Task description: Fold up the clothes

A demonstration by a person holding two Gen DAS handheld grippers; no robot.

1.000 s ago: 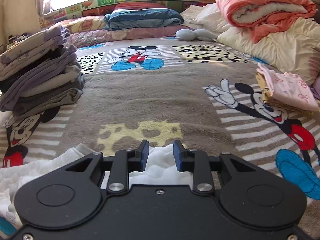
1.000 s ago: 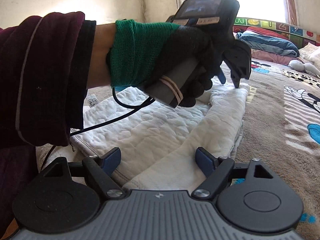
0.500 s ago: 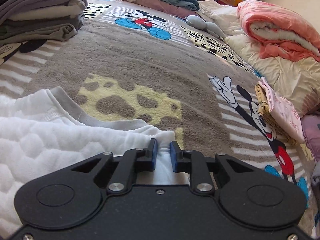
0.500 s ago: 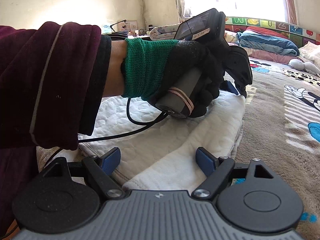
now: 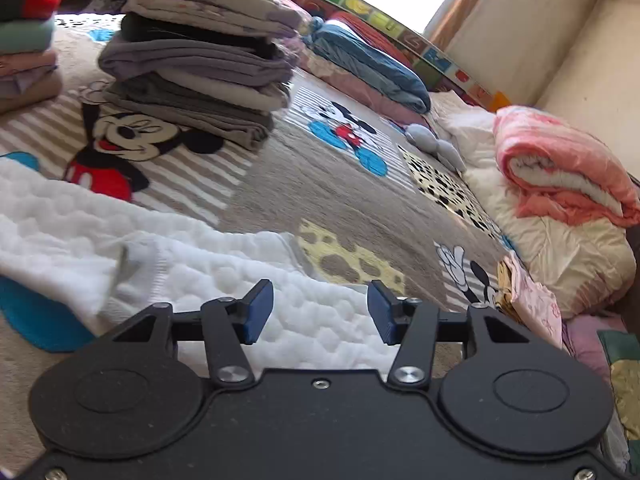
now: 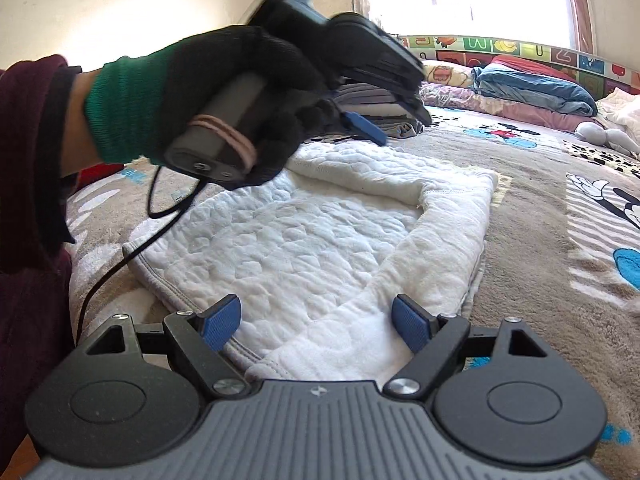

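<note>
the white quilted garment [image 6: 320,240] lies flat on the mickey mouse blanket [image 6: 560,216] at the near edge of the bed, one side folded over so a fleecy strip runs along its right edge. from my left wrist view the same garment [image 5: 224,264] spreads under and ahead of the tool.

my left gripper [image 5: 320,310] has its blue pads [image 5: 258,310] spread wide, released, nothing between them; it hangs above the garment without touching it. from the right wrist view i see the left gripper [image 6: 384,120] raised over the far left part of the garment, held in a black-gloved hand [image 6: 240,92] with a green cuff.

my right gripper [image 6: 318,322] is likewise released, pads [image 6: 222,322] well apart, the garment's near hem lying between and below them; contact i cannot confirm.

beyond, near the blanket's far left: a stack of folded grey clothes [image 5: 200,80]. at the right edge: a pink folded item [image 5: 532,300], and a rolled pink quilt [image 5: 560,176] further back.
</note>
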